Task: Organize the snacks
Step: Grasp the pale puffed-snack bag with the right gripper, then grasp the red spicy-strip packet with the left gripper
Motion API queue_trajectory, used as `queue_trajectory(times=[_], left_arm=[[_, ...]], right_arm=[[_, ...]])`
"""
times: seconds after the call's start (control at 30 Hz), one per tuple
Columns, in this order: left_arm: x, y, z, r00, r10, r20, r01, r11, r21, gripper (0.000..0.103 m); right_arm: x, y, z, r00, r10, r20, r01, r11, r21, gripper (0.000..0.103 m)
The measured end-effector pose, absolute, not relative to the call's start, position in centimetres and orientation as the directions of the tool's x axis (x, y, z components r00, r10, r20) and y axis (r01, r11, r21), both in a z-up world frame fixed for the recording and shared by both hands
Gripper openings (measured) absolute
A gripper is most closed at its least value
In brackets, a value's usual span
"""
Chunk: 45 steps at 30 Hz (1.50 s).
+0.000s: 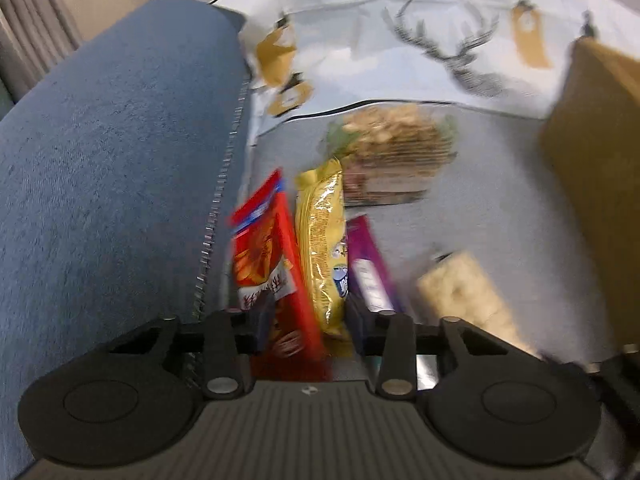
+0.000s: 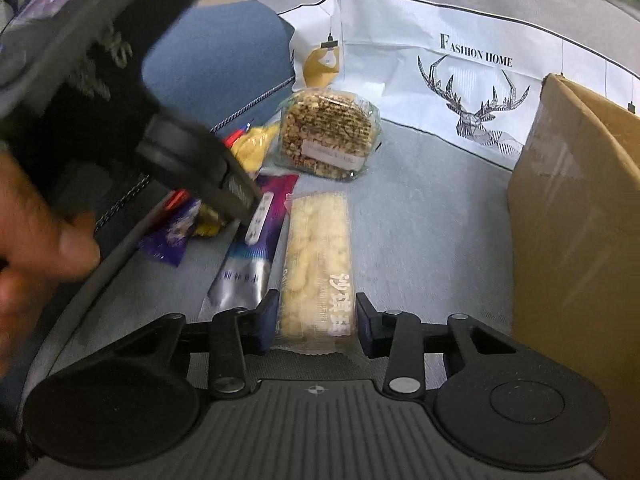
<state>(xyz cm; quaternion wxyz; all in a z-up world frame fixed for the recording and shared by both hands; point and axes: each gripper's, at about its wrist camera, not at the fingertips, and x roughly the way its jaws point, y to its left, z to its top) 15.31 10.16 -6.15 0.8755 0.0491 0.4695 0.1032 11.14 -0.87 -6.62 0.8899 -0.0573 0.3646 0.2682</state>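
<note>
The left tool (image 1: 306, 322) stands open with its fingers either side of a red crinkly snack packet (image 1: 276, 264) and a yellow glossy snack bag (image 1: 322, 240), low in the centre of the left wrist view; contact cannot be told. These lean against the blue fabric cushion (image 1: 112, 152), probably for tidy stacking. The right tool (image 2: 316, 318) is open too, straddling the near end of a clear-wrapped pale yellow puffed bar (image 2: 316, 256) at lower centre, apparently lined up to pinch it. A brown cardboard box (image 2: 580, 208) waits at the right edge, likely the destination.
</note>
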Motion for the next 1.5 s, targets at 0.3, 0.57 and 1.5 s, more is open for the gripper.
queue_trajectory(times=[0.3, 0.57, 1.5], left_arm=[[11.0, 8.6, -5.3, 0.482, -0.153, -0.862, 0.039, 0.987, -0.154, 0.000], [9.2, 10.5, -2.6, 0.612, -0.037, -0.790, -0.113, 0.985, -0.134, 0.024], [13.0, 13.4, -6.7, 0.358, 0.201, -0.912, -0.355, 0.932, 0.066, 0.039]], right_arm=[[7.1, -3.4, -6.1, 0.522, 0.409, -0.748, -0.519, 0.849, 0.102, 0.041], [2.6, -4.8, -5.3, 0.497, 0.414, -0.763, -0.555, 0.827, 0.087, 0.041], [5.1, -4.1, -6.7, 0.502, 0.442, -0.744, -0.544, 0.830, 0.125, 0.054]])
